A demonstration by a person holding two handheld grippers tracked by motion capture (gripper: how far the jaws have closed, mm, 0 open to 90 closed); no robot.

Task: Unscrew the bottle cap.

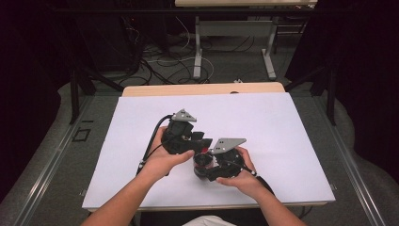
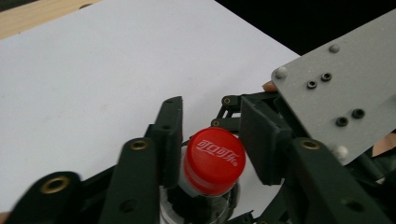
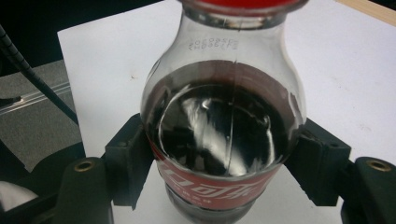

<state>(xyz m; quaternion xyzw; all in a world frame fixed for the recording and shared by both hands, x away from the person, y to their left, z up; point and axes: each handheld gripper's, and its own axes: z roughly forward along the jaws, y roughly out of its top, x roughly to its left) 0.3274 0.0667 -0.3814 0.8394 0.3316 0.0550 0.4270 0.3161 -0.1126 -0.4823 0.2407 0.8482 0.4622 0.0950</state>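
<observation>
Right gripper [image 3: 224,161]: 2 jaws clamped on the body of a clear plastic cola bottle [image 3: 224,121]. Left gripper [image 2: 217,140]: jaws flank its round red cap [image 2: 214,160], grip unclear. White table sheet [image 1: 263,122] bare beyond both, edges well apart.

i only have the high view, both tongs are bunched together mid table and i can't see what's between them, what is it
Observer: A cola bottle, dark liquid inside, red label.
Operator: who's holding it
Observer: The right tongs clamp its body at the label, one pad on each side.
Operator: and the left
Observer: The left tongs straddle the red cap. One pad looks to be against the cap, with a sliver of gap at the other.
Operator: cap on?
Observer: Yes, seated on the neck.
</observation>
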